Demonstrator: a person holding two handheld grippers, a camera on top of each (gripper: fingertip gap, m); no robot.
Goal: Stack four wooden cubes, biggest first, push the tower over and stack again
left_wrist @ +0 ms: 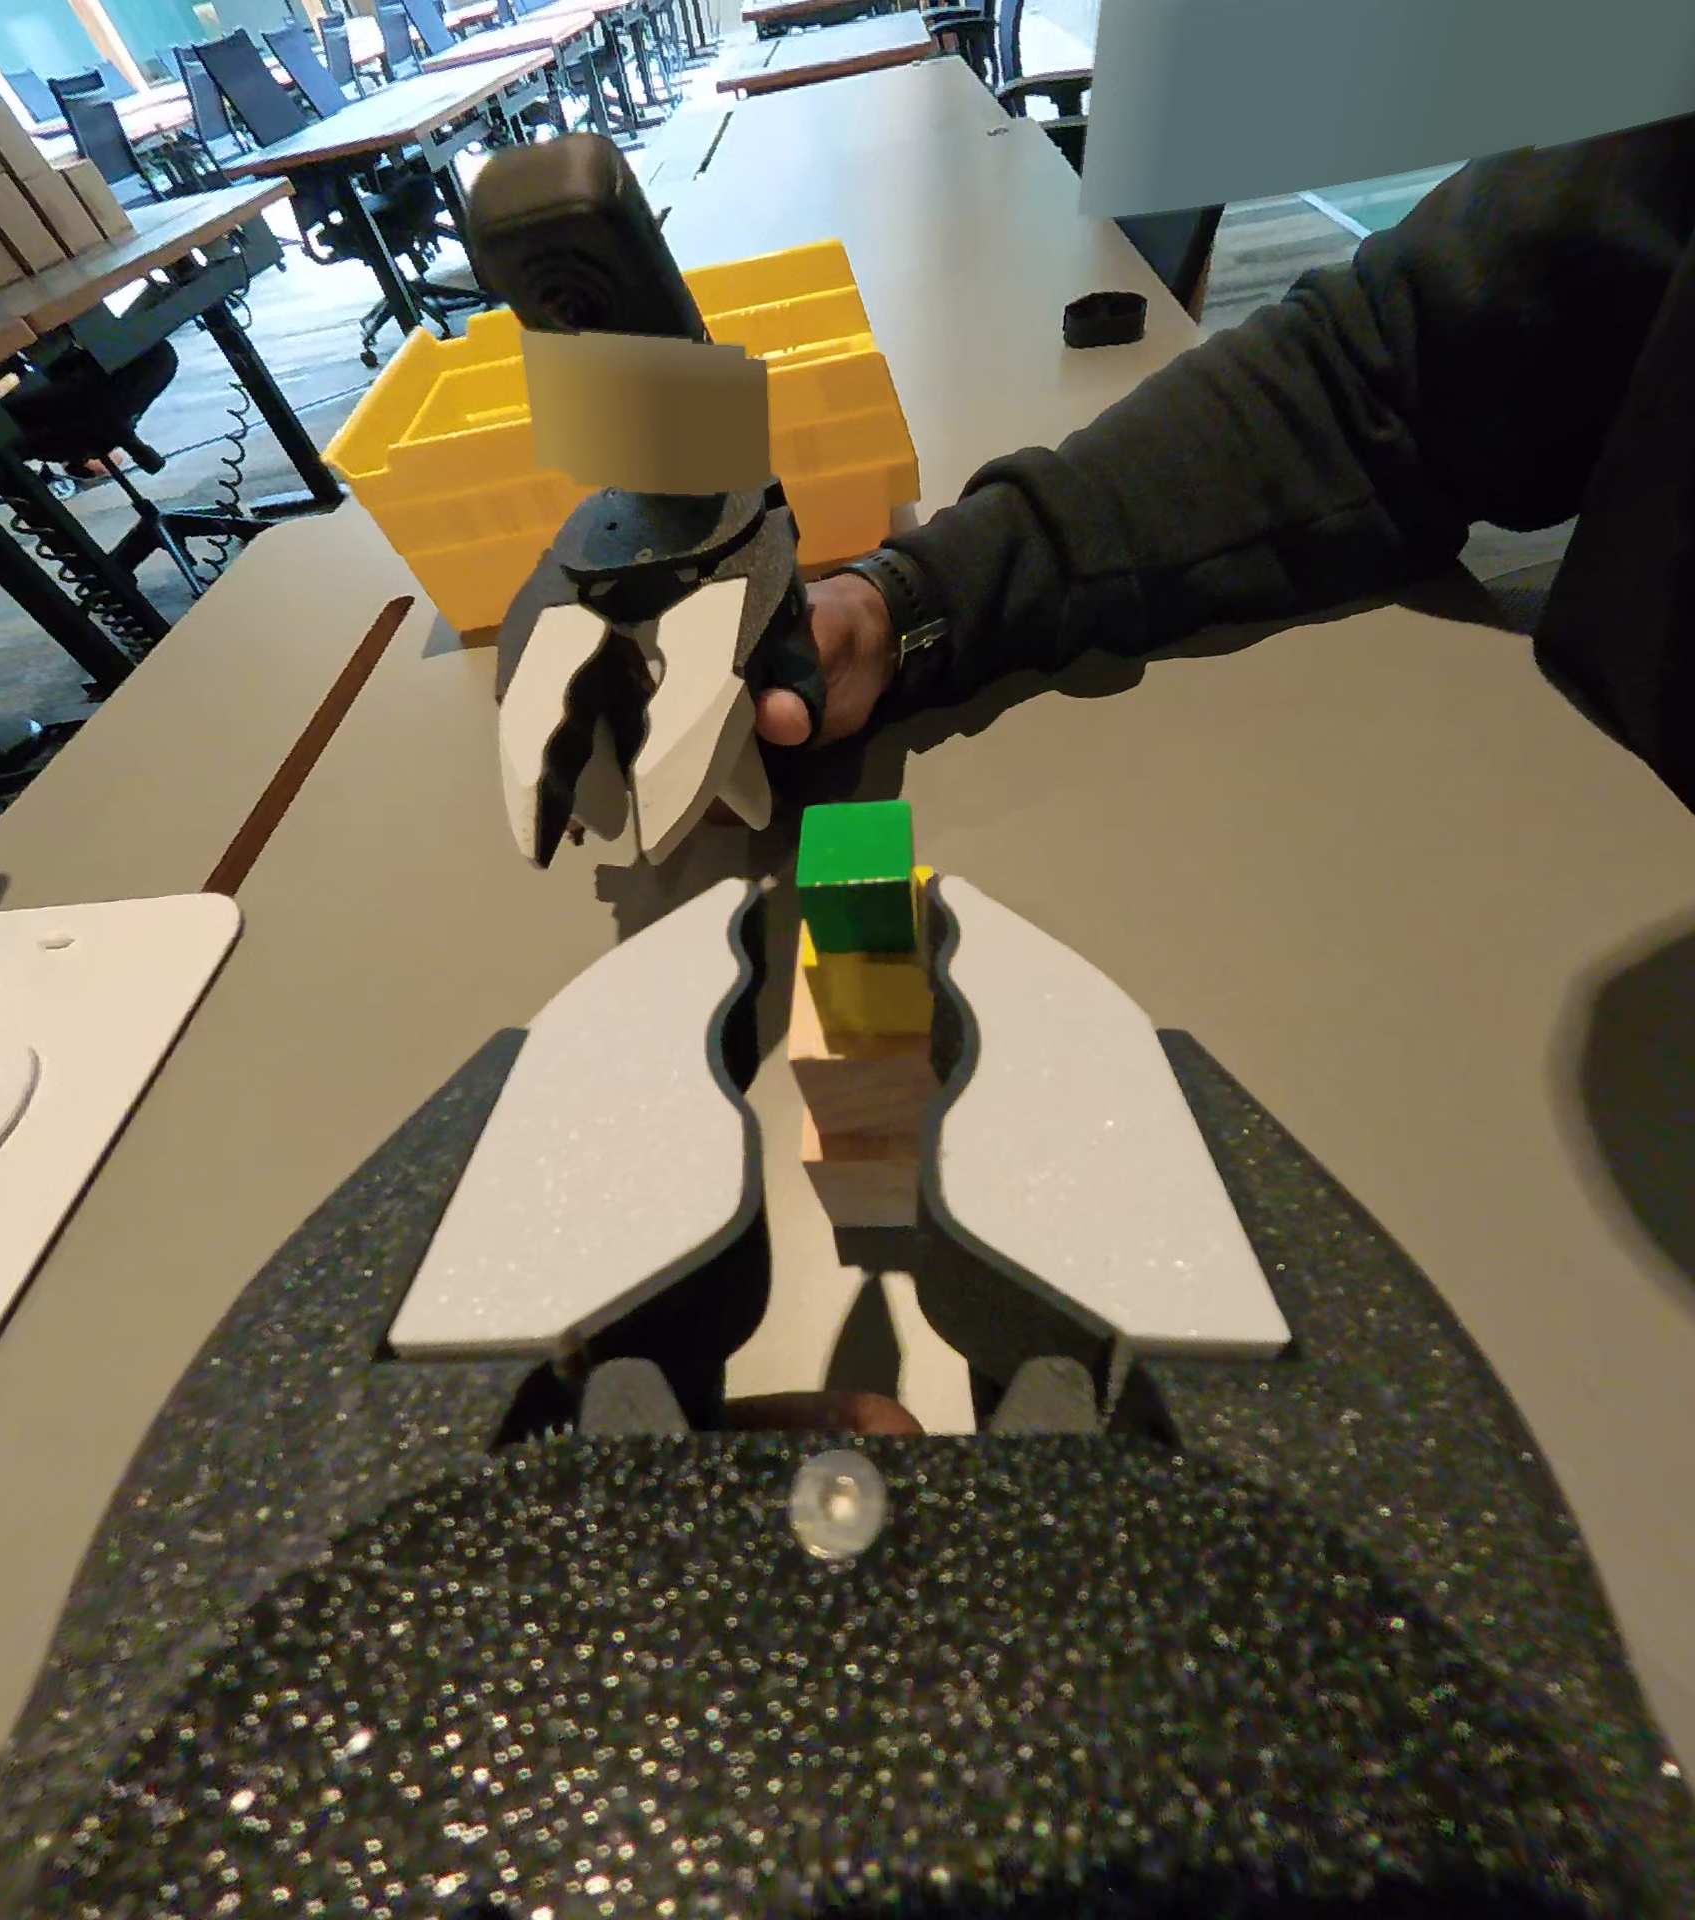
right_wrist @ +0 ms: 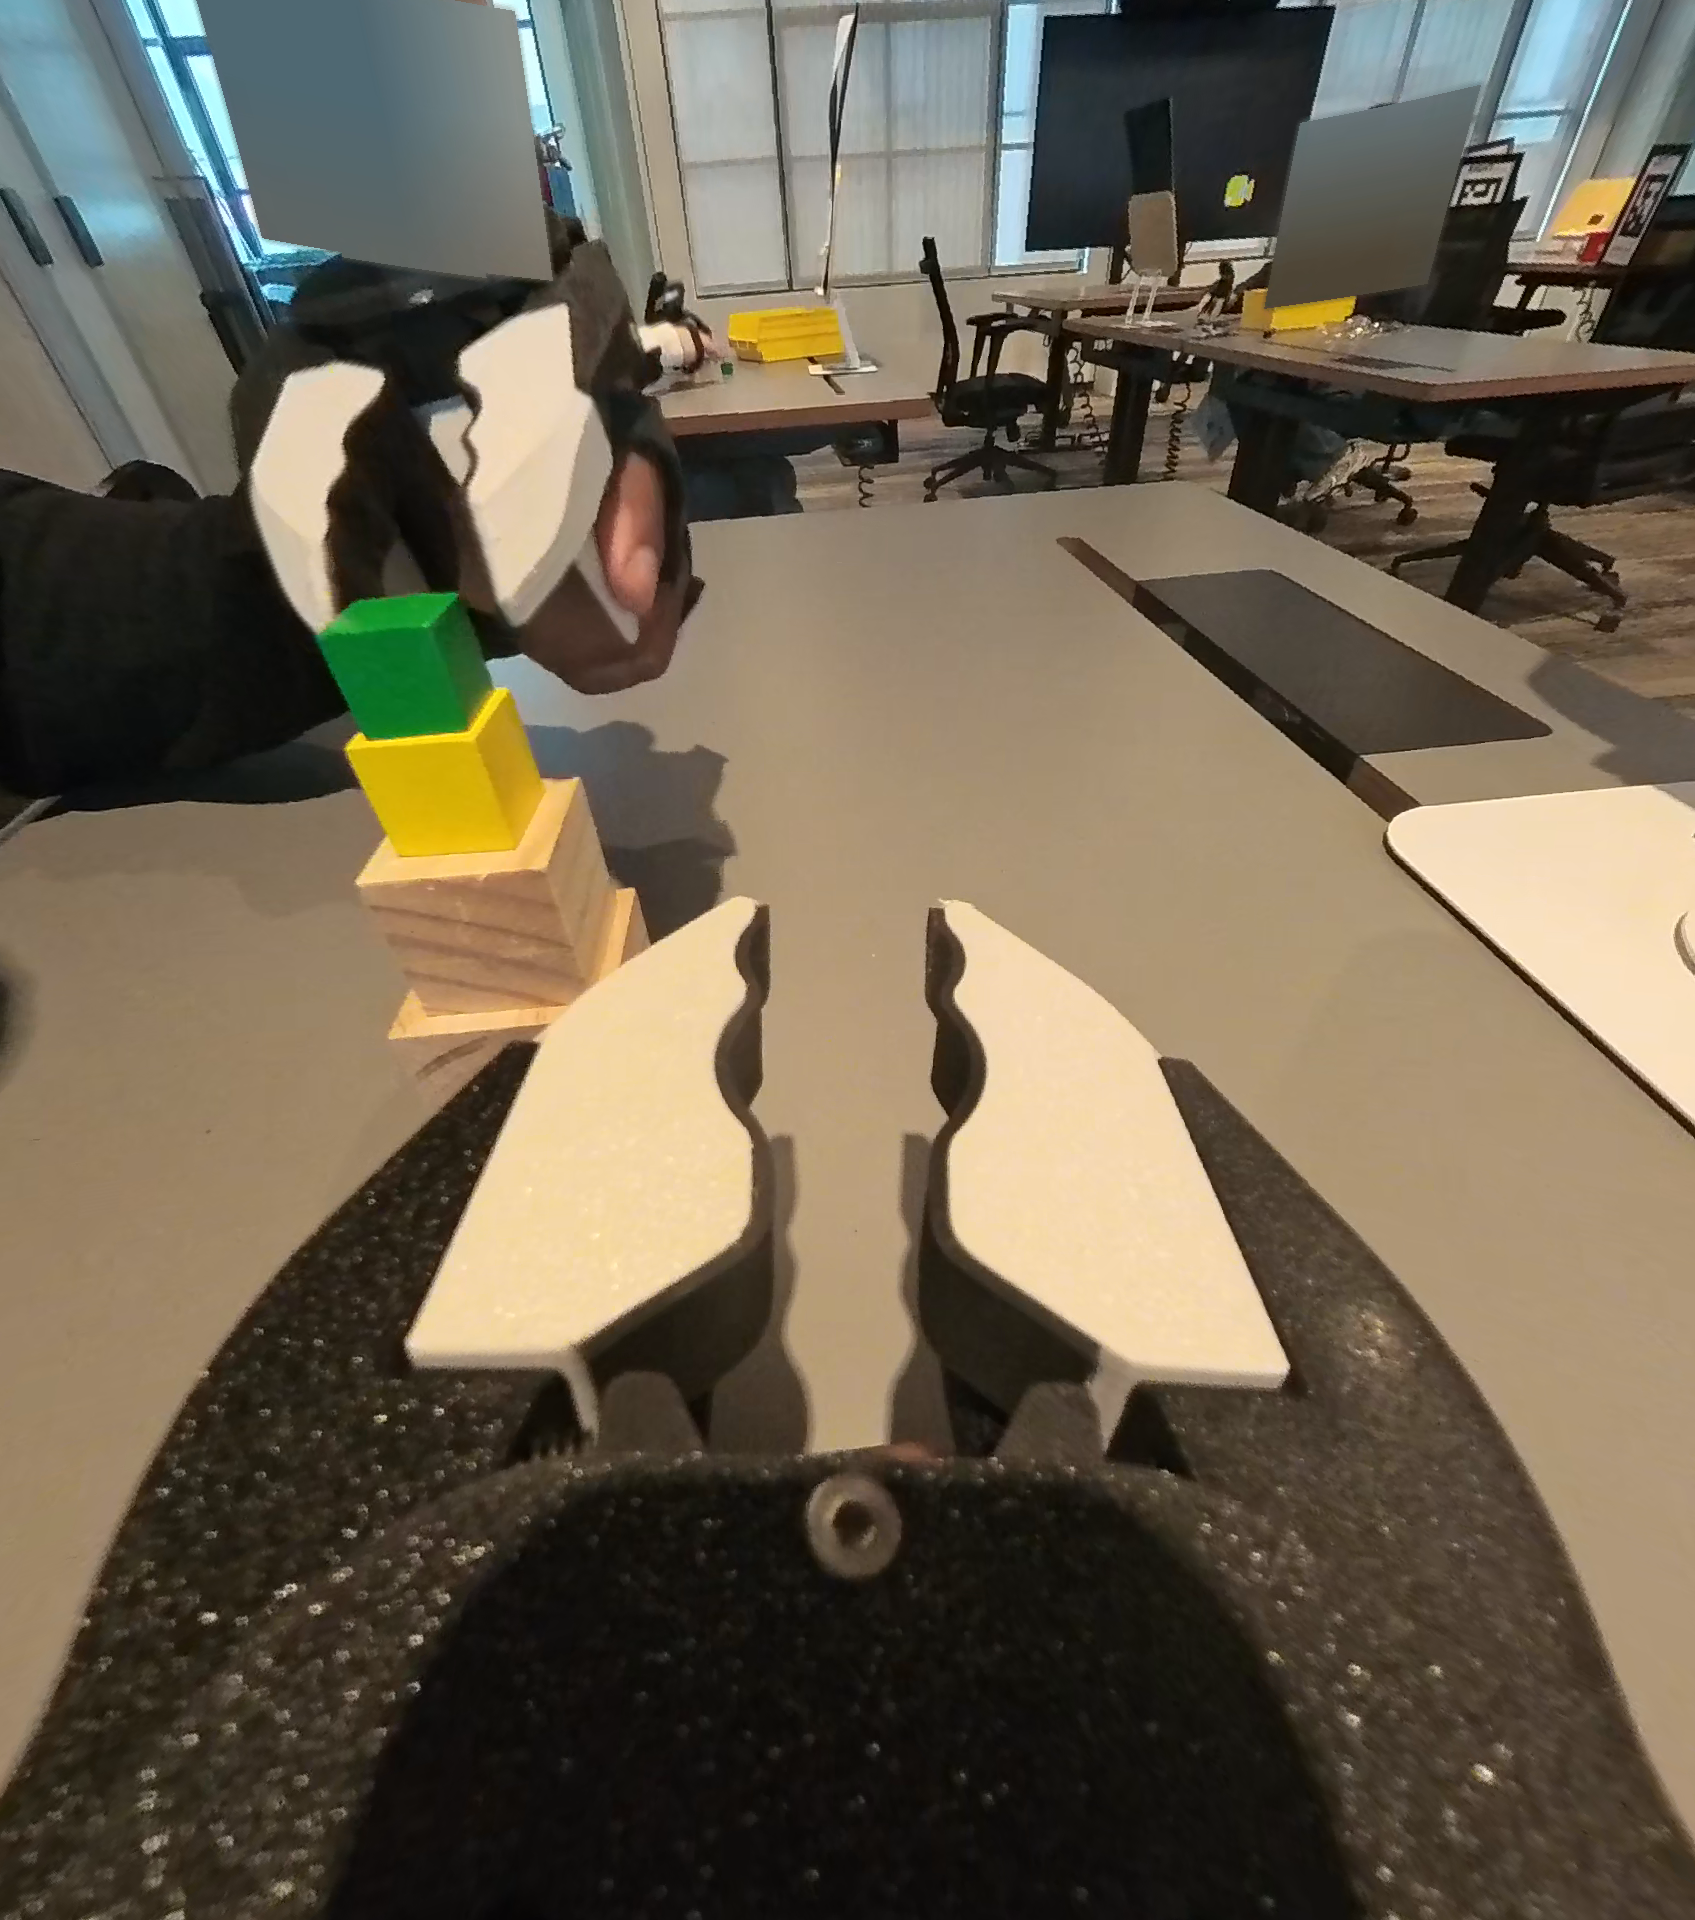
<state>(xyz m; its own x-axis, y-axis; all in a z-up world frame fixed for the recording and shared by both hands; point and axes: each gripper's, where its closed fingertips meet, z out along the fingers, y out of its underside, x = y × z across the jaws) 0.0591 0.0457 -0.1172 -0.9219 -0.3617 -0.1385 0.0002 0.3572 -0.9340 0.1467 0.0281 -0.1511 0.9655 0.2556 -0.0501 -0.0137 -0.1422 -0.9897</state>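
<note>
A tower of four cubes stands on the grey table [right_wrist: 978, 748]. A green cube [right_wrist: 407, 665] is on top, then a yellow cube [right_wrist: 443, 779], a wooden cube [right_wrist: 484, 914] and the largest wooden cube [right_wrist: 500, 1013] at the base. My left gripper [right_wrist: 412, 597] hovers open just above the green cube, its fingertips on either side of the cube's top and clear of it. In the left wrist view, the green cube [left_wrist: 853, 873] and yellow cube [left_wrist: 874, 987] show between the spread fingers of the left gripper [left_wrist: 848, 894]. My right gripper [right_wrist: 843, 920] is open and empty, low, to the right of the tower base.
Yellow plastic bins [left_wrist: 822, 436] stand farther along the table, behind the right gripper [left_wrist: 599, 847]. A white board [right_wrist: 1549, 935] carrying a clear dome lies at the table's side. A black mat [right_wrist: 1321, 665] lies beyond it. Office desks and chairs fill the room.
</note>
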